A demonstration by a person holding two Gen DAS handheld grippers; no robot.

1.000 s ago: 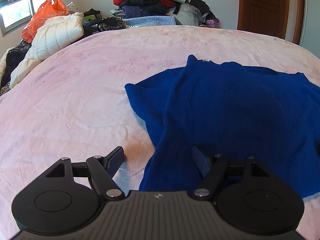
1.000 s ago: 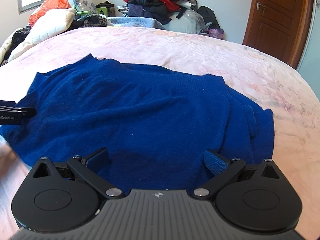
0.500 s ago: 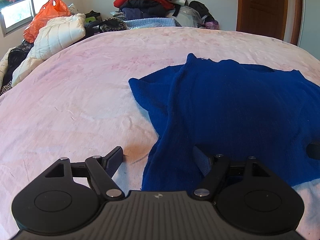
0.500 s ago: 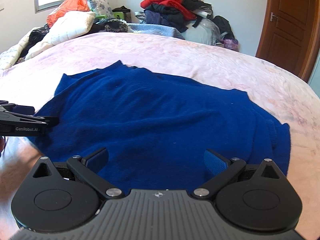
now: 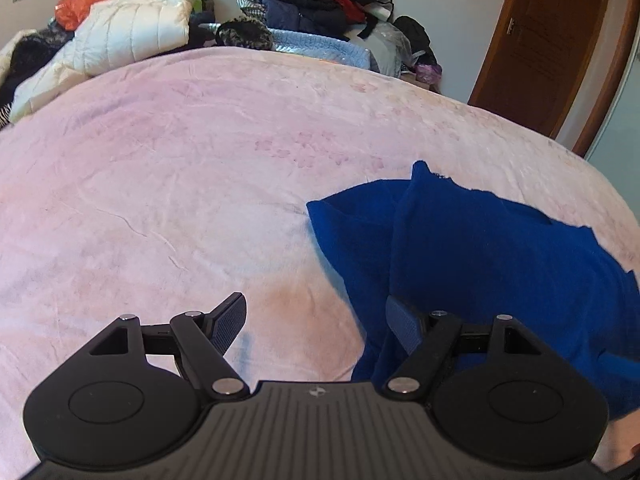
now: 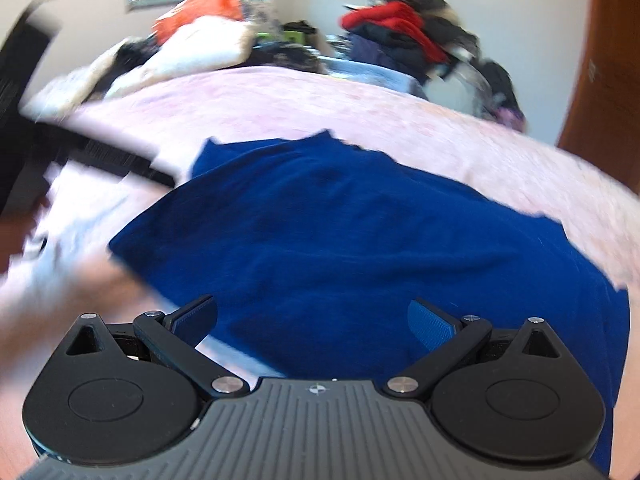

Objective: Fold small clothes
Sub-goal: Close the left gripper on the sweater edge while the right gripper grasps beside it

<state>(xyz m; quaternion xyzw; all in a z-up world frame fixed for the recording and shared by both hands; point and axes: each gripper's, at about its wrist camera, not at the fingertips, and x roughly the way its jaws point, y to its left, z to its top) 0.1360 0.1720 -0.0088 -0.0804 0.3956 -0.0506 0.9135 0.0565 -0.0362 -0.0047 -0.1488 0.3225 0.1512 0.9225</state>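
Two tools spread apart, left tool (image 5: 316, 320), right tool (image 6: 314, 320), blue sweater (image 6: 360, 240) flat on pink blanket (image 5: 180, 200)

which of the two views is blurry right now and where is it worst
Right wrist view: motion-smeared throughout, worst at the left edge and on the clothes pile at the back; the blue sweater has soft edges, while the right gripper itself looks crisp. Left wrist view: sharp, with the pink blanket creases clear, only fisheye bending at the door.

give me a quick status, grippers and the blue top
Left gripper open, empty. Right gripper open, over blue sweater. Sweater lying on pink bedspread, one edge doubled over. Nothing in the way.
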